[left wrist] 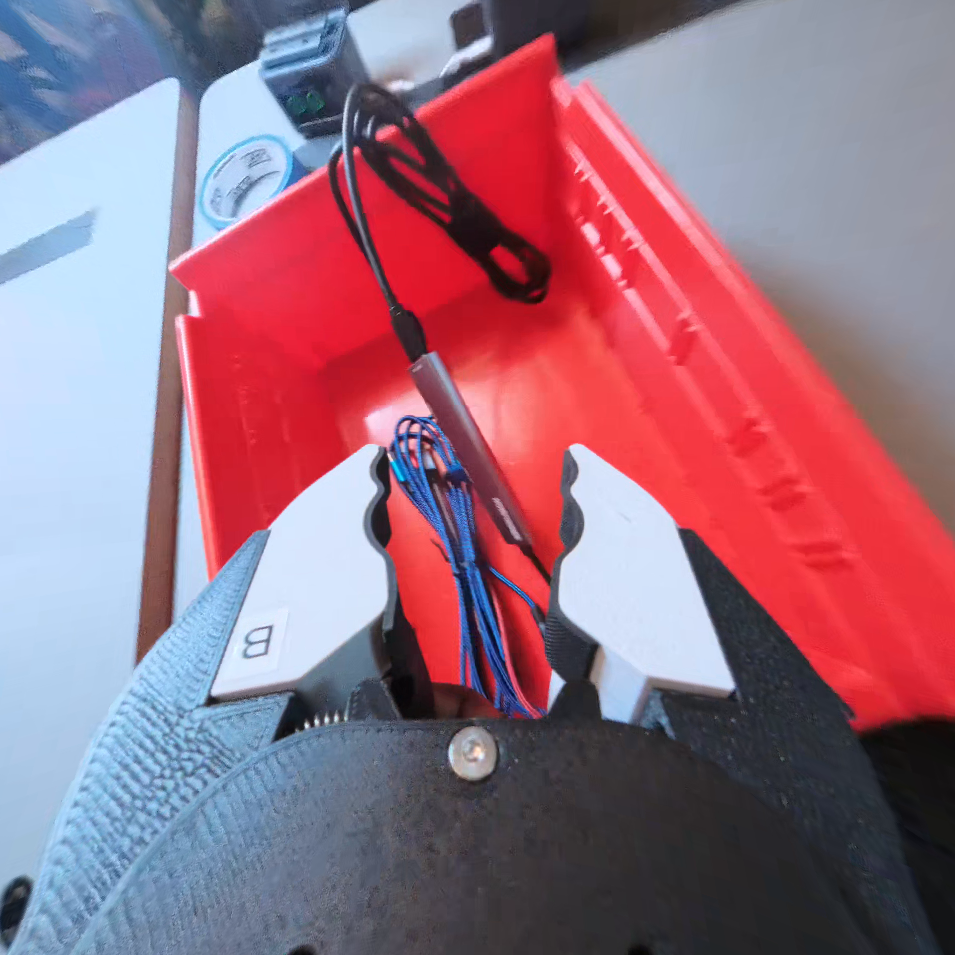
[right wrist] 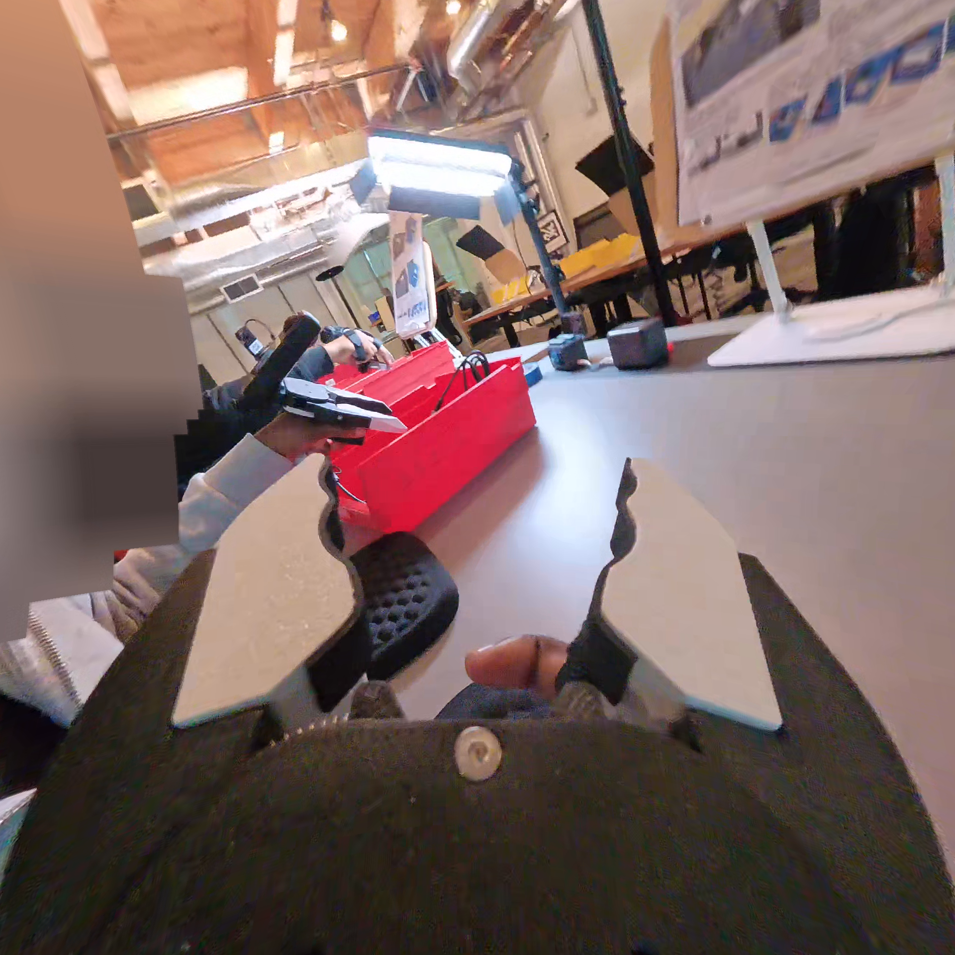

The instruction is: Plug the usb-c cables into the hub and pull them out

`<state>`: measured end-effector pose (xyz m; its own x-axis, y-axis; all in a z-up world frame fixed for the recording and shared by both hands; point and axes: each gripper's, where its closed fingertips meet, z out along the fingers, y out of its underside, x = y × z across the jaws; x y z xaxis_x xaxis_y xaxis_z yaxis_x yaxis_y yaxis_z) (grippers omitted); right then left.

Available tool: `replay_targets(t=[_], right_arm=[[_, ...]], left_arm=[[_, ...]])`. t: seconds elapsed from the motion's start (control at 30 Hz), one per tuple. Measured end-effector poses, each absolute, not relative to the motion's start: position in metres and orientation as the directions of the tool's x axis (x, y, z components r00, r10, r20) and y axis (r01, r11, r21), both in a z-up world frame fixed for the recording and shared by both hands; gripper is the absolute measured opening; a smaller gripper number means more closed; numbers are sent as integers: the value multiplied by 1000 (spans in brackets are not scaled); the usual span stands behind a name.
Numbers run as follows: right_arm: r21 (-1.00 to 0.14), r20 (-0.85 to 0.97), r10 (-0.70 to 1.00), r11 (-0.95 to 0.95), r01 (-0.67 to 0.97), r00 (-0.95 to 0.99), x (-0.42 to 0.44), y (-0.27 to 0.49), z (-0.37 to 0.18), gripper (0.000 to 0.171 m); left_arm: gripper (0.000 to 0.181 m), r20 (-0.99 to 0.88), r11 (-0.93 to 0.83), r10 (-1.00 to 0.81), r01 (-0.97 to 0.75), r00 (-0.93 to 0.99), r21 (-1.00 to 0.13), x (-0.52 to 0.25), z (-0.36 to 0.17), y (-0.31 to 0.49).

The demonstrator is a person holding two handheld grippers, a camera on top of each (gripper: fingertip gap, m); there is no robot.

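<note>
A red bin (left wrist: 268,320) sits on a grey worktop (right wrist: 723,439). Inside lies a slim grey hub (left wrist: 465,439), with a black cable (left wrist: 439,196) at its far end. A bundled blue cable (left wrist: 460,522) lies loose just beside the hub, so that plugging looks not yet begun. The left gripper (left wrist: 473,452) hangs open over the bin, empty, cable and hub between its fingers. The right gripper (right wrist: 475,467) is open and empty, well apart over bare worktop.
</note>
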<state>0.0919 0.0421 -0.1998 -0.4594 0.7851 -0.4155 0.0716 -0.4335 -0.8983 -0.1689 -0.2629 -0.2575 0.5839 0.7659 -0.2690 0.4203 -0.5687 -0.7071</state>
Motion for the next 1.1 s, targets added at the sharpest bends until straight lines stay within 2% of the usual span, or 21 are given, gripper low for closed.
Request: replay_targets(t=[0.1, 0.27, 0.33, 0.4, 0.47, 0.6, 0.77, 0.87, 0.93, 1.0, 1.1], right_arm=[[-843, -526, 742, -520, 138, -415, 81, 32, -233, 96], [-859, -498, 760, -498, 119, -417, 83, 30, -235, 90], [-849, -512, 749, -514, 119, -419, 83, 30, -236, 89], [-824, -548, 720, -552, 127, -426, 82, 33, -237, 86], [-799, -572, 686, -590, 117, -450, 84, 36, -234, 82], [-804, -535, 665, -590, 73, -521, 92, 33, -224, 81], [-827, -510, 684, -557, 79, -522, 92, 29, -223, 81], [-812, -522, 674, -581, 61, -523, 95, 34, -220, 65], [-814, -489, 676, -581, 9, -552, 101, 33, -211, 41], [-817, -450, 700, -574, -60, -554, 108, 32, -202, 30], [-805, -403, 668, -584, -105, -625, 121, 10, -176, 28]], left_arm=[[56, -312, -610, 758, 452, 574, -651, -188, -285, -253], [52, -344, -618, 778, 539, 526, -572, -214, -315, -261], [31, -397, -655, 754, 550, 524, -518, -221, -325, -271], [19, -420, -660, 749, 527, 512, -535, -222, -316, -272], [11, -406, -618, 777, 461, 481, -637, -219, -284, -269], [9, -385, -535, 806, 277, 450, -798, -204, -201, -266], [9, -387, -405, 815, -55, 430, -913, -167, -95, -249], [9, -384, -299, 805, -250, 453, -921, -132, -42, -226], [9, -398, -242, 787, -357, 472, -902, -107, -17, -205], [9, -433, -218, 770, -444, 469, -869, -82, -4, -182], [8, -498, -210, 735, -545, 460, -812, -45, -4, -138]])
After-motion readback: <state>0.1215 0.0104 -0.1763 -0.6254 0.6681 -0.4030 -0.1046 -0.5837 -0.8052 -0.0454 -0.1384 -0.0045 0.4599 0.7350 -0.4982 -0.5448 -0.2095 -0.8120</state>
